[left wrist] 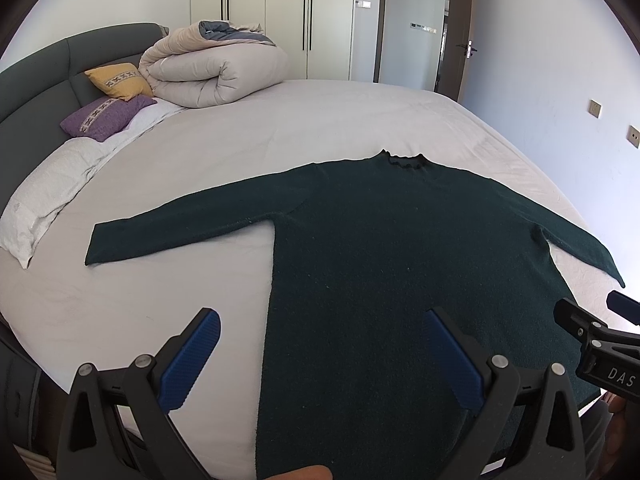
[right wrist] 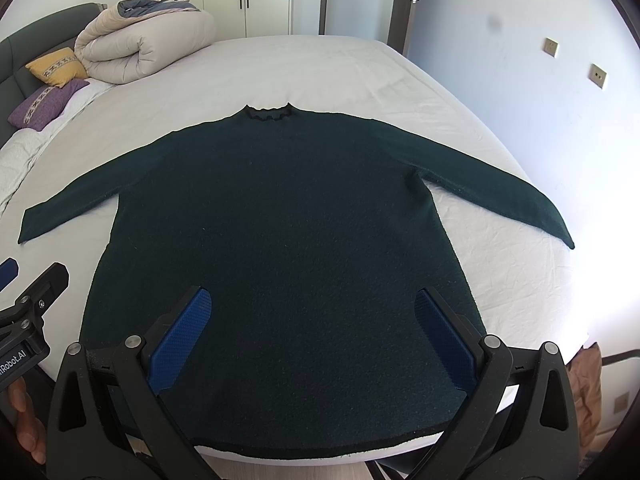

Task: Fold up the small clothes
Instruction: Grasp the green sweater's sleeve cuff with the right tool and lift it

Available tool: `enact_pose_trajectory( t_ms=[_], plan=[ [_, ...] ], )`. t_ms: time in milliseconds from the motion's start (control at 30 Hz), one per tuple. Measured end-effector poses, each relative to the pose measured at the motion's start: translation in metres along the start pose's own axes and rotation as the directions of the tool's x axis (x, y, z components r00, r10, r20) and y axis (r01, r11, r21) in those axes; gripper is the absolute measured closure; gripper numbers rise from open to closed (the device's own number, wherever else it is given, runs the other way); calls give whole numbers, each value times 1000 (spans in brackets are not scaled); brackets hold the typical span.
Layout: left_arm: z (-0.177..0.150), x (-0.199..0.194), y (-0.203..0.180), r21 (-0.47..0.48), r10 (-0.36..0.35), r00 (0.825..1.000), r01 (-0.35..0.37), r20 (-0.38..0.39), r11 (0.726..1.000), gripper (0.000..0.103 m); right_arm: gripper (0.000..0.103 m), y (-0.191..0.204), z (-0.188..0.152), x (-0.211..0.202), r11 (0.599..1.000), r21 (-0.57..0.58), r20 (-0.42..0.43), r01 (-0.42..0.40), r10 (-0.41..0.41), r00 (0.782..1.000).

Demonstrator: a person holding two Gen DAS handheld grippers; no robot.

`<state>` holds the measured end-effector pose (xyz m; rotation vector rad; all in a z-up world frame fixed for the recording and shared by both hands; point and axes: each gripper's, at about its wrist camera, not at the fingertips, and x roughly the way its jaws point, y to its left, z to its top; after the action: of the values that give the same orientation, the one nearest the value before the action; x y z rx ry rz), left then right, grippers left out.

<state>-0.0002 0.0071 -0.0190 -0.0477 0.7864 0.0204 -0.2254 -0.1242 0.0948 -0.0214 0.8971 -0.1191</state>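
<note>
A dark green long-sleeved sweater (left wrist: 380, 264) lies flat on the white bed, collar away from me, both sleeves spread out; it also shows in the right wrist view (right wrist: 280, 240). My left gripper (left wrist: 324, 332) is open and empty, held above the sweater's lower left edge. My right gripper (right wrist: 312, 312) is open and empty, held above the hem near the bed's front edge. The right gripper also shows at the right edge of the left wrist view (left wrist: 600, 336), and the left gripper at the left edge of the right wrist view (right wrist: 28, 300).
The white bed sheet (left wrist: 320, 120) carries a rolled beige duvet (left wrist: 212, 68), a yellow cushion (left wrist: 118, 80), a purple cushion (left wrist: 104, 118) and a white pillow (left wrist: 44, 196) at the grey headboard. White wardrobes and an open door stand behind.
</note>
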Motion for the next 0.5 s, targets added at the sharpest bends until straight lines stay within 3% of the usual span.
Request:
enact_pose_trajectory(
  t_ms=[267, 500],
  plan=[
    [6, 27, -3, -16, -14, 998, 14, -60, 1000, 0, 0, -20, 5, 20, 999, 46, -26, -13, 14, 1000],
    [21, 54, -6, -56, -76, 994, 72, -73, 996, 0, 0, -104, 20, 50, 976, 204, 4, -70, 70, 998]
  ],
)
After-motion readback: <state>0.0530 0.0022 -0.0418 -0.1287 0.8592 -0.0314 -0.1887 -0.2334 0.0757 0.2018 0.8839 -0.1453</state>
